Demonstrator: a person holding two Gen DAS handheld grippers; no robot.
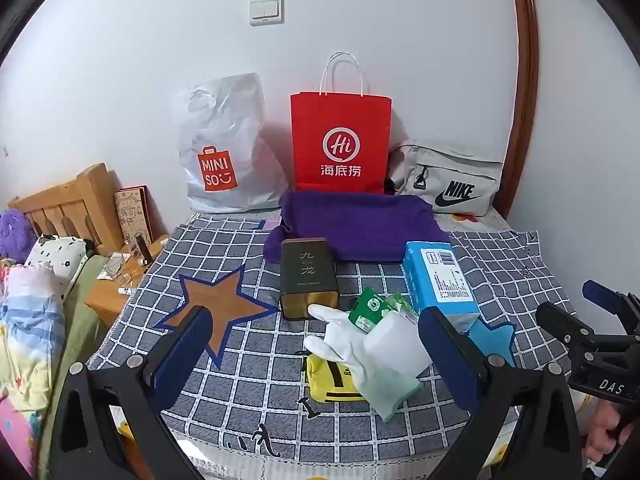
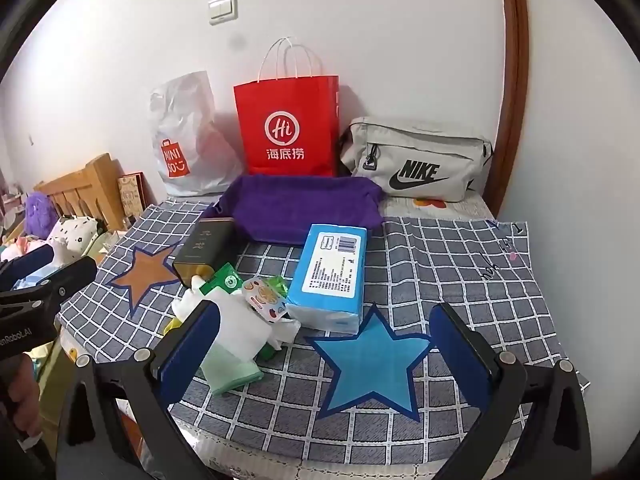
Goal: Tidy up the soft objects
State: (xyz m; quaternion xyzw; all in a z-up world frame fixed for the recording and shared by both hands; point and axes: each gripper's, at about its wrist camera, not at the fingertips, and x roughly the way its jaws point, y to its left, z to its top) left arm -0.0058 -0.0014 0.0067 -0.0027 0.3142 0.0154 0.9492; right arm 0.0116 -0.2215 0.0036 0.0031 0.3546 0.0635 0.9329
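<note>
White glove [image 1: 352,350] fingers pointing toward wall (cuff nearest), tissue pack [image 1: 440,280] lengthwise

Both cameras ride low behind their own fingers, looking forward and downward across the checked cloth [image 1: 248,364] toward the wall. The left view sits nearer the brown star [image 1: 218,304], the right view nearer the blue star [image 2: 370,364]. Both share the red paper bag [image 1: 341,140], purple towel [image 2: 298,210] and blue tissue pack [image 2: 330,268], and each catches the other gripper at its edge.

Purple towel [image 1: 360,224], red paper bag [image 1: 341,140], white glove [image 1: 352,344], grey-and-white checked cloth [image 1: 256,372] (1 brown star [image 1: 218,304]).
</note>
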